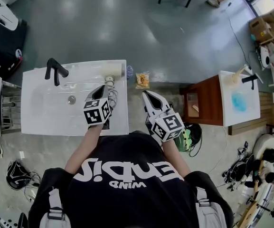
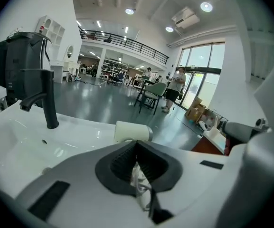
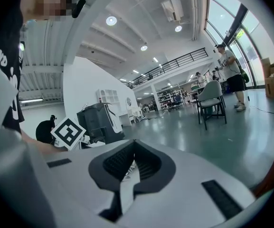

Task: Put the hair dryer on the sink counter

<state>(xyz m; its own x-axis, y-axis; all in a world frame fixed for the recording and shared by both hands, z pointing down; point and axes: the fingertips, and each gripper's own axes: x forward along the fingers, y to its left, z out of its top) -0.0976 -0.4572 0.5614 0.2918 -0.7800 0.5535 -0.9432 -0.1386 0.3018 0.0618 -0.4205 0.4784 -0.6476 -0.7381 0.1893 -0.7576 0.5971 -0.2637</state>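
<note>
At the far left of the white worktop (image 1: 37, 122) stands a black faucet (image 1: 55, 71), with the basin and its drain just right of it. The hair dryer (image 1: 113, 71), a cream barrel, lies on its side at the far right corner of that worktop, and its pale cord (image 1: 112, 98) trails toward the near edge.

The left gripper (image 1: 99, 90) hangs over the right part of the worktop, near the cord and on the near side of the dryer. Its jaws are fully together. A twist of white cord shows in the slot below their tips, but I cannot tell whether it is pinched or merely seen through the gap. The dryer itself is not gripped.

The right gripper (image 1: 147, 96) is off the worktop's right edge, over the floor, with its jaws likewise together and nothing in them.

With the dryer resting on the sink worktop, the placing looks done, and this is the let-go and pull-away stage. The next move probably calls for drawing the left gripper back toward the person without dragging the cord, since a tug could roll the barrel off the nearby right edge.
</note>
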